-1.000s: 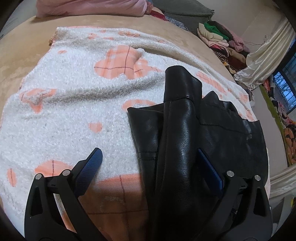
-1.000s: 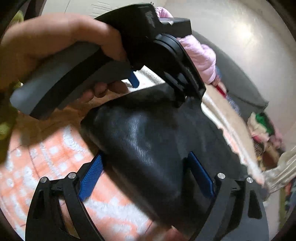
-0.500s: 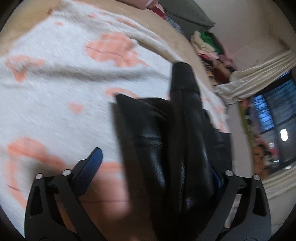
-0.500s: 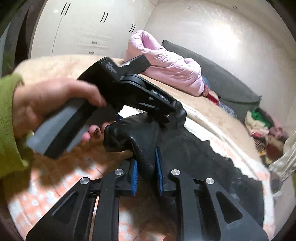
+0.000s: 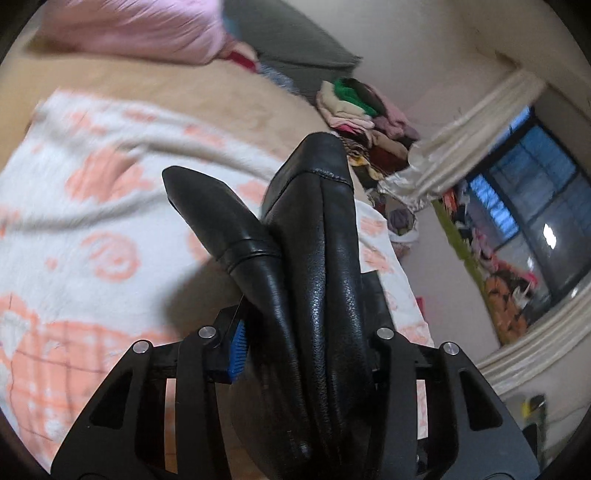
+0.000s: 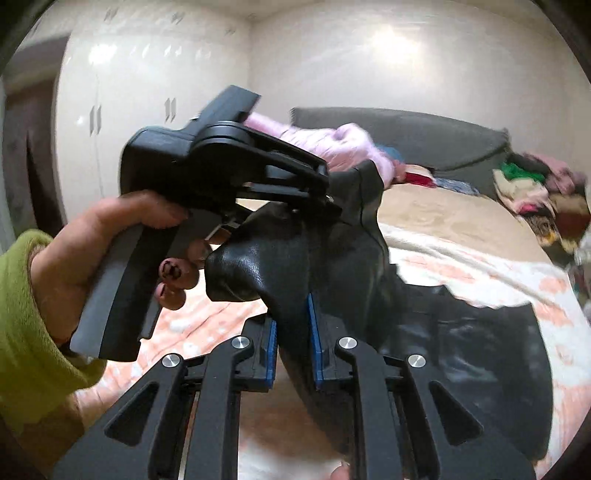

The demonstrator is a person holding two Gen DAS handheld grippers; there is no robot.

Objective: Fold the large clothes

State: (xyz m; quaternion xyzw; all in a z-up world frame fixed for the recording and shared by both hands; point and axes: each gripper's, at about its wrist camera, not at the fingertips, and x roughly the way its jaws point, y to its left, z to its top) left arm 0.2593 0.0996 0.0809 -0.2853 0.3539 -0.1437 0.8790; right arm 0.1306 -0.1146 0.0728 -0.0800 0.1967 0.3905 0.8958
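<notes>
A black leather jacket [image 5: 314, 258] hangs lifted above a white blanket with orange hearts [image 5: 92, 221] on the bed. My left gripper [image 5: 303, 339] has its jaws closing on a thick fold of it; one blue pad [image 5: 236, 347] presses the leather and the other is hidden behind it. In the right wrist view the jacket [image 6: 480, 350] trails down onto the blanket [image 6: 480, 266]. My right gripper [image 6: 293, 343] is shut on a thin fold of leather. The left gripper [image 6: 332, 195], held by a hand [image 6: 110, 240] in a green sleeve, sits just above and ahead of it.
A pink padded garment [image 5: 129, 29] and a grey headboard [image 6: 424, 129] lie at the far end of the beige bed [image 5: 147, 85]. A pile of clothes [image 5: 362, 110] sits at its far right corner. Cream curtains [image 5: 472, 125] and a window [image 5: 524, 206] are to the right, white wardrobes [image 6: 129, 92] to the left.
Both grippers went from open around the jacket to closed on folds of it. Both have risen, lifting the near part of the jacket off the blanket.
</notes>
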